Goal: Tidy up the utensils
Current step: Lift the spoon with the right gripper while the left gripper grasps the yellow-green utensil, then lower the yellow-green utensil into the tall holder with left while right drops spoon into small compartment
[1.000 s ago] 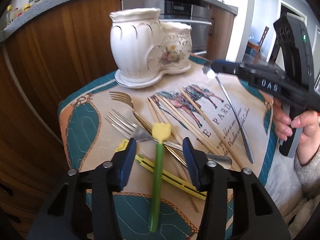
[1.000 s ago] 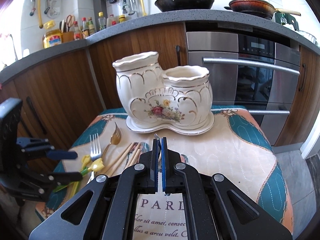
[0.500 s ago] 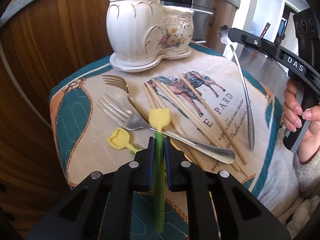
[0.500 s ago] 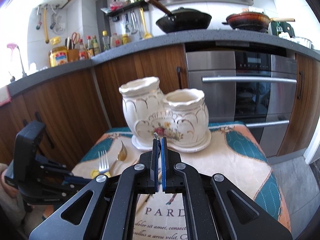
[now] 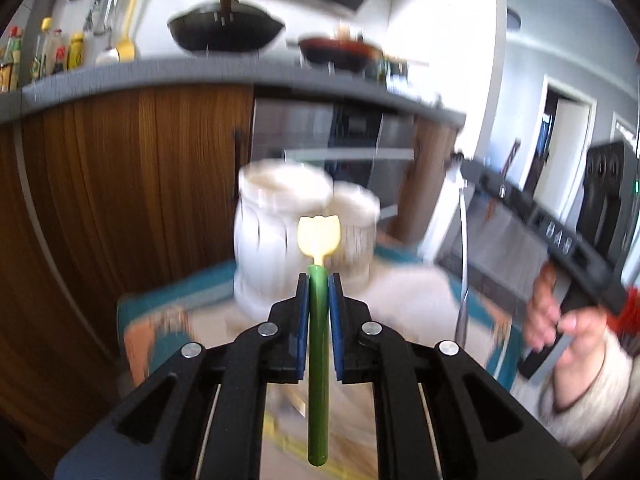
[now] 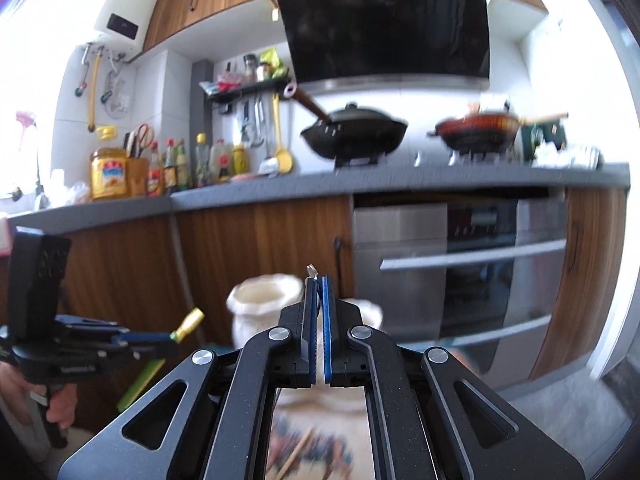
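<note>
left gripper: clamped mid-stem on tulip-headed green utensil, held above ceramic holder | light, stiff plastic, slippery | right gripper: pinched on thin metal spoon handle, hanging beside holder

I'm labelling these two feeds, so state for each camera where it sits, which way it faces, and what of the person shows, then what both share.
Left wrist: sits on the left gripper, looks along its fingers at the white ceramic holder and cabinets; the gripper is shut on a green-handled utensil; the person's right hand shows with its gripper, a metal utensil hanging from it.
Right wrist: sits on the right gripper, faces the counter and oven; the left hand shows.
Shared: holder, black wok, each other's gripper.
</note>
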A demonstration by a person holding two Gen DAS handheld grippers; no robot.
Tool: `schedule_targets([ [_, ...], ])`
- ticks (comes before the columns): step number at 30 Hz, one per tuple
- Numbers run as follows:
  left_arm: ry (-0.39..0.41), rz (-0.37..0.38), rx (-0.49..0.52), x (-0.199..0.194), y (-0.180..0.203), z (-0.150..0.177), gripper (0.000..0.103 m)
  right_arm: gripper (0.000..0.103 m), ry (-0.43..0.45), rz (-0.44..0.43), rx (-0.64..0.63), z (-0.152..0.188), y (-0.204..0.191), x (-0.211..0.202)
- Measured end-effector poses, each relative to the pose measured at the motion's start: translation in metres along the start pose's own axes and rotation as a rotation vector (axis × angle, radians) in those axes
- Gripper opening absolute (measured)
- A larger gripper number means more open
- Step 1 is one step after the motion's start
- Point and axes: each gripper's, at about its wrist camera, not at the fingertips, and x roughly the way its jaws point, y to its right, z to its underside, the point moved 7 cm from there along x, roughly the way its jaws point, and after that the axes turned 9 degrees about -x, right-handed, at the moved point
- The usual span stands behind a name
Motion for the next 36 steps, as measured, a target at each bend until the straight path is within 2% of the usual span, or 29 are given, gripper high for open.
schedule_targets([
  [4,0.139,0.014,-0.031,0.005,0.004,-0.053,0.01,0.003,0.062,0.095,-0.007,-0.031,0.019,0.017],
  [8,0.262,-0.001,-0.036,0.019,0.005,-0.099,0.01,0.003,0.08,0.18,0.013,-0.046,0.039,0.041],
  [13,0.3,0.017,-0.072,0.046,0.001,-0.126,0.01,0.003,0.118,0.309,0.023,-0.056,0.066,0.063],
  [19,0.299,-0.042,-0.052,0.079,-0.009,-0.119,0.01,0.003,0.121,0.366,0.027,-0.044,0.079,0.085],
  [25,0.257,-0.064,-0.05,0.081,-0.018,-0.1,0.01,0.004,0.07,0.314,0.004,-0.02,0.066,0.097],
  [29,0.2,-0.074,-0.005,0.079,-0.013,-0.089,0.01,0.004,0.061,0.304,-0.01,-0.013,0.06,0.101],
  [34,0.124,-0.084,0.021,0.085,-0.011,-0.077,0.01,0.004,-0.003,0.248,-0.049,-0.001,0.048,0.113],
  [36,0.109,-0.093,0.027,0.088,-0.012,-0.073,0.013,0.004,-0.022,0.236,-0.063,0.004,0.043,0.115],
])
